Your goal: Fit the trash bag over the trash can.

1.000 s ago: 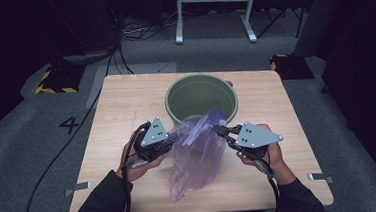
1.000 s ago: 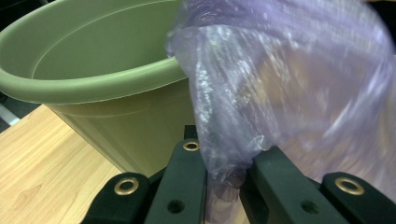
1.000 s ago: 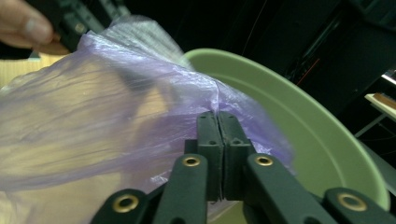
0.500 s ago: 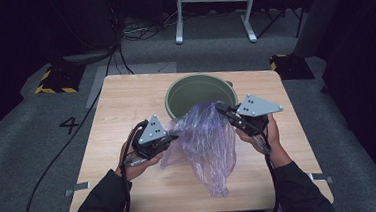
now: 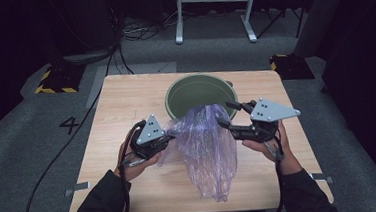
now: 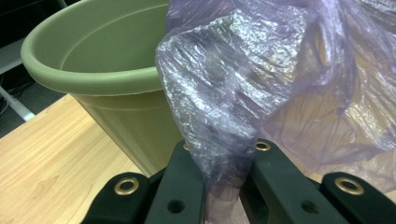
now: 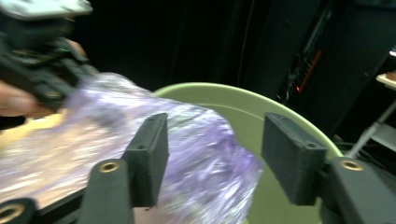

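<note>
Two tools over a wooden bench, one in each hand. Left tool pressed tight on a bunched edge of the purple plastic bag; in the left gripper view, thin crinkly plastic squeezed between the two black jaws. Right tool spread wide, jaws just opening, bag edge lying loose between them and not pinched, plain in the right gripper view. Bag hanging from the left tool, top part draped on the near rim of the green bucket, long tail lying down on the bench toward the person. Bucket upright at the far middle of the bench, just behind both tools.
</note>
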`<state>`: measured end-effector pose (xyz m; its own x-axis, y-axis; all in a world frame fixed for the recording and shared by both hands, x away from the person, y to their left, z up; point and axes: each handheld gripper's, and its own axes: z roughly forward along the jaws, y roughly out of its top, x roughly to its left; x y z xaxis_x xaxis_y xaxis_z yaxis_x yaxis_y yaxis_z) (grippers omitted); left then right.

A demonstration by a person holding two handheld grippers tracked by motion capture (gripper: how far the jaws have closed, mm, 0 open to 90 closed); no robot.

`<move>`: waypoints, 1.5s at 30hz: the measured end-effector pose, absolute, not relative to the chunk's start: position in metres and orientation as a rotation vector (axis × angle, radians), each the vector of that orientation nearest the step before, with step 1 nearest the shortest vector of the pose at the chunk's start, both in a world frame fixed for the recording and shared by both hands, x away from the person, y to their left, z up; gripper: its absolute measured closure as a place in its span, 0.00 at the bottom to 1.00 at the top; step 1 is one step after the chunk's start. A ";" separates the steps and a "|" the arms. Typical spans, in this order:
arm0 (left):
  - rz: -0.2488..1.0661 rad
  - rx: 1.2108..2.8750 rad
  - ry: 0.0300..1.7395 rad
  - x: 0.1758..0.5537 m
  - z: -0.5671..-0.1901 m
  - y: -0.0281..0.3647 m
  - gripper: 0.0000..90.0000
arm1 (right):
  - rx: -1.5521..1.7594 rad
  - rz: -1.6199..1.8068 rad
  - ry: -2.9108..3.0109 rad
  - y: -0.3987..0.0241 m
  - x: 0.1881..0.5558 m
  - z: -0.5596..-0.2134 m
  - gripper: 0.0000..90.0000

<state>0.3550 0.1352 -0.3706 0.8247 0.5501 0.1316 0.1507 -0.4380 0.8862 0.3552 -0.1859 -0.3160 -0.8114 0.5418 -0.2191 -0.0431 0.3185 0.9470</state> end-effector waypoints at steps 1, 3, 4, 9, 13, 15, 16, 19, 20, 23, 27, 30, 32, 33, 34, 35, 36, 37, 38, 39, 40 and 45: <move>0.499 2.002 0.520 0.355 -0.371 0.135 0.99 | 0.412 1.533 2.088 -0.188 0.348 -0.316 0.40; 0.499 2.002 0.520 0.355 -0.371 0.135 0.99 | 0.366 1.544 2.103 -0.189 0.334 -0.316 0.35; 0.498 2.002 0.521 0.355 -0.371 0.135 0.99 | 0.334 1.548 2.114 -0.190 0.327 -0.317 0.34; 0.500 2.006 0.520 0.356 -0.372 0.134 0.99 | 0.225 1.519 2.167 -0.183 0.299 -0.323 0.27; 0.497 2.008 0.520 0.357 -0.373 0.132 0.99 | 0.192 1.491 2.193 -0.176 0.287 -0.333 0.25; 0.495 2.007 0.518 0.357 -0.373 0.132 0.99 | 0.207 1.446 2.195 -0.173 0.285 -0.339 0.25; 0.498 2.011 0.515 0.357 -0.373 0.132 0.99 | 0.221 1.411 2.183 -0.171 0.286 -0.343 0.25; 0.495 2.007 0.518 0.357 -0.373 0.132 0.99 | 0.275 1.334 2.165 -0.170 0.291 -0.350 0.37; 0.495 2.005 0.518 0.357 -0.373 0.132 0.99 | 0.294 1.302 2.146 -0.169 0.294 -0.351 0.47; 0.496 2.003 0.515 0.357 -0.373 0.133 0.99 | 0.291 1.272 2.108 -0.171 0.298 -0.353 0.72; 0.496 1.998 0.515 0.356 -0.372 0.133 0.99 | 0.309 1.261 2.092 -0.175 0.303 -0.353 0.96; 0.496 1.999 0.511 0.356 -0.372 0.133 0.99 | 0.329 1.272 2.076 -0.177 0.307 -0.352 0.99; 0.492 1.994 0.510 0.355 -0.372 0.134 0.99 | 0.340 1.279 2.073 -0.178 0.308 -0.351 0.96; 0.494 1.992 0.511 0.355 -0.372 0.134 0.99 | 0.342 1.290 2.078 -0.178 0.308 -0.351 0.90; 0.493 1.993 0.511 0.355 -0.372 0.134 0.99 | 0.336 1.304 2.083 -0.178 0.308 -0.351 0.79; 0.490 1.994 0.511 0.355 -0.373 0.134 0.99 | 0.333 1.316 2.088 -0.178 0.307 -0.351 0.65; 0.490 1.995 0.511 0.355 -0.373 0.134 0.99 | 0.332 1.324 2.088 -0.178 0.306 -0.351 0.55; 0.490 1.996 0.511 0.355 -0.373 0.133 0.99 | 0.328 1.319 2.093 -0.177 0.305 -0.352 0.48; 0.488 1.999 0.507 0.355 -0.373 0.133 0.99 | 0.324 1.307 2.097 -0.176 0.303 -0.352 0.41; 0.487 1.998 0.503 0.354 -0.373 0.133 0.99 | 0.312 1.297 2.103 -0.176 0.302 -0.353 0.35; 0.486 2.000 0.498 0.354 -0.373 0.132 0.99 | 0.298 1.300 2.113 -0.176 0.301 -0.354 0.34; 0.483 2.006 0.493 0.353 -0.375 0.131 0.99 | 0.277 1.378 2.153 -0.186 0.301 -0.368 0.25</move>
